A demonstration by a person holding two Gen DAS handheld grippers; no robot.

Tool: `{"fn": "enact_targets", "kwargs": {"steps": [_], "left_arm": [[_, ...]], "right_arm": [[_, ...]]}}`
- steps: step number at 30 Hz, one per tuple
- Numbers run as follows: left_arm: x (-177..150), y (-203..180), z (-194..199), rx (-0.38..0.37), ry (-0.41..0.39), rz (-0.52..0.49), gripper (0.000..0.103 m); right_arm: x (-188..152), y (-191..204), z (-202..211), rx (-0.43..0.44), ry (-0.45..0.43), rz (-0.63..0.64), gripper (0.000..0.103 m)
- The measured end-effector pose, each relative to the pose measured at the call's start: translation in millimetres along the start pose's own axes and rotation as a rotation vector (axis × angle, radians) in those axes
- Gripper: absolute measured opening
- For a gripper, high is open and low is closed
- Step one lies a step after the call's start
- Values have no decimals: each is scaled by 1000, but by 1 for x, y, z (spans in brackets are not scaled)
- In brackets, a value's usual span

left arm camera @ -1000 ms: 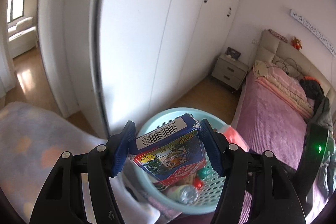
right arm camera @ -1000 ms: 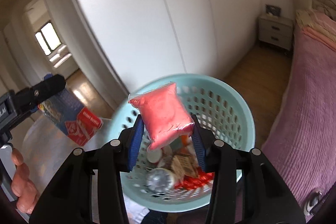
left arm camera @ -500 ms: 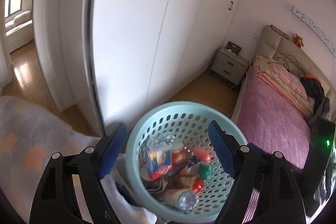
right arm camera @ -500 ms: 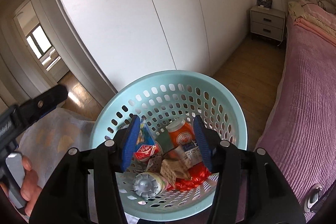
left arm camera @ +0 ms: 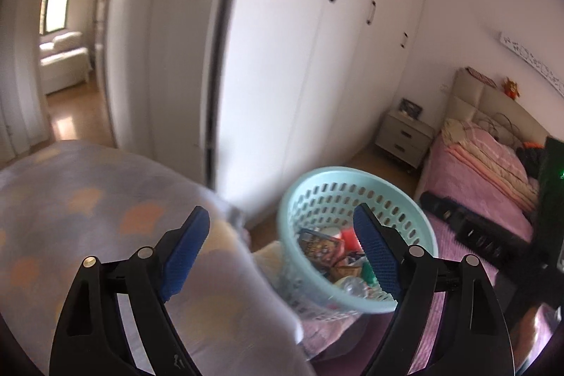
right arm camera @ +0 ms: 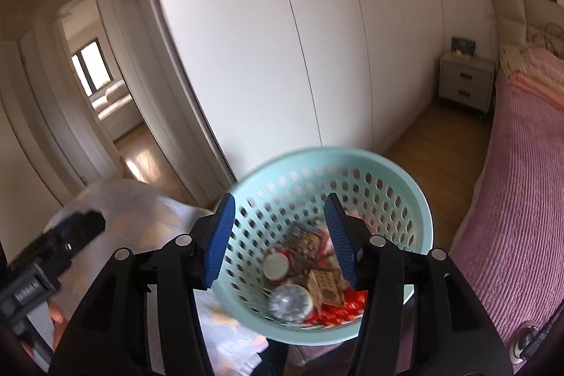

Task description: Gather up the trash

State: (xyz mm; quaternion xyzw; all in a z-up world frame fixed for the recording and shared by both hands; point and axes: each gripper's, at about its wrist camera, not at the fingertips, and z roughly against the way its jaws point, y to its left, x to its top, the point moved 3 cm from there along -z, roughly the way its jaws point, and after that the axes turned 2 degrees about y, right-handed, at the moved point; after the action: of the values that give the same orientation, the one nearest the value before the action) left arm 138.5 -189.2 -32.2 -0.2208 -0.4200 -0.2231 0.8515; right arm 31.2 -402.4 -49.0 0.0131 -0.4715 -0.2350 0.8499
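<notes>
While both grippers gape, the round perforated plastic basket [right arm camera: 405, 199] holds trash.

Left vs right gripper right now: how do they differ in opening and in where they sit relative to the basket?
The left gripper gapes wider than the right gripper. The left gripper sits off to one side, over the patterned blanket, with the basket behind its right finger; the right gripper frames the basket's trash directly. Both are open, empty, blue-padded.

Basket [right arm camera: 317, 164] rim blurred, contents indistinct
</notes>
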Motion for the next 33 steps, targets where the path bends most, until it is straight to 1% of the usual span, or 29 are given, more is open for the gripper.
{"fn": "enact_targets", "kwargs": {"steps": [1, 2, 3, 4, 6, 8, 9, 11, 13, 16, 18, 21, 26, 33], "left_arm": [[-4, 5, 10, 23, -23, 1, 82], [-8, 10, 19, 53, -49, -1, 82], [-11, 16, 28, 93, -77, -3, 84], [-14, 21, 35, 132, -102, -3, 86], [-25, 33, 50, 233, -170, 8, 89], [-35, 42, 59, 301, -213, 17, 90], [-39, 47, 61, 335, -226, 22, 90], [-46, 54, 64, 372, -241, 17, 90], [-51, 57, 67, 408, -266, 9, 90], [-50, 56, 74, 416, -298, 15, 90], [-49, 54, 76, 421, -309, 8, 94], [-51, 55, 75, 429, -291, -5, 94], [-55, 54, 77, 451, -308, -11, 94], [-58, 50, 72, 452, -287, -38, 94]], "right_arm": [[-2, 4, 7, -4, -28, 8, 66], [-5, 12, 17, -15, -74, 28, 69], [-8, 17, 23, -23, -102, 44, 73], [-12, 23, 30, -29, -133, 64, 74], [-17, 35, 43, -43, -180, 97, 75], [-22, 43, 55, -50, -223, 118, 76], [-24, 45, 59, -50, -237, 121, 80], [-28, 45, 68, -52, -269, 118, 82], [-34, 46, 76, -46, -298, 113, 83], [-36, 51, 84, -54, -326, 118, 83], [-38, 53, 86, -58, -337, 120, 83], [-39, 54, 88, -53, -339, 116, 83], [-39, 55, 90, -50, -346, 129, 83], [-40, 47, 92, -46, -348, 117, 83]]}}
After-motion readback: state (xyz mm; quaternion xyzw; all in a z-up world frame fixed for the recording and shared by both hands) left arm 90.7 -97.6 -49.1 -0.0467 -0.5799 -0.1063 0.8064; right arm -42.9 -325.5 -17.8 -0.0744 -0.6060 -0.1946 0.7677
